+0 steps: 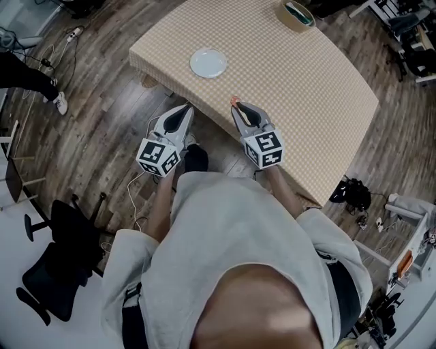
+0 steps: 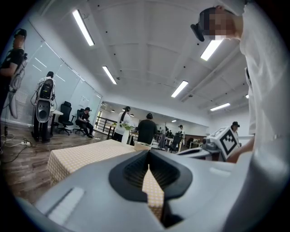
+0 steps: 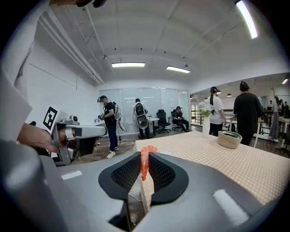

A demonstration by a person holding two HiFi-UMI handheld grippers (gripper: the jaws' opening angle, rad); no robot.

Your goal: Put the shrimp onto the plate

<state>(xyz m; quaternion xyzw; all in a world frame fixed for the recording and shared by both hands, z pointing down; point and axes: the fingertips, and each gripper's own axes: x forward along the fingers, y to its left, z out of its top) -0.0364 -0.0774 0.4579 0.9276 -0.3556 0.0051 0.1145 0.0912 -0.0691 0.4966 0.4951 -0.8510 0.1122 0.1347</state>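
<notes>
The right tool [image 1: 235,103] [image 3: 144,158] is clamped on a small orange-pink shrimp [image 3: 144,165] [image 1: 234,101]. In the right gripper view its two dark ribbed pads press on the shrimp from both sides, and the shrimp stands upright between them with its upper end a little above the pads. In the head view this tool is at the near edge of the worktop [image 1: 293,82] [image 3: 235,163] [image 2: 81,156], which is covered with a beige checked cloth, and the shrimp shows as a small orange spot at the tip of the tool. The round white plate [image 1: 208,63] lies on the cloth further from the person and a little to the left, apart from the shrimp, and nothing lies on it. The left tool [image 1: 187,108] [image 2: 148,156] holds nothing. In the left gripper view its pads meet at the tips, and only the checked cloth shows through the narrow gap below them. In the head view it is just beside the right tool, off the edge of the worktop and over the brown wooden floor [image 1: 102,88]. A round beige bowl [image 1: 298,15] [image 3: 229,139] with something green inside stands at the far side of the worktop, well apart from the plate. The person holding both tools wears a light grey top [image 1: 231,238].
</notes>
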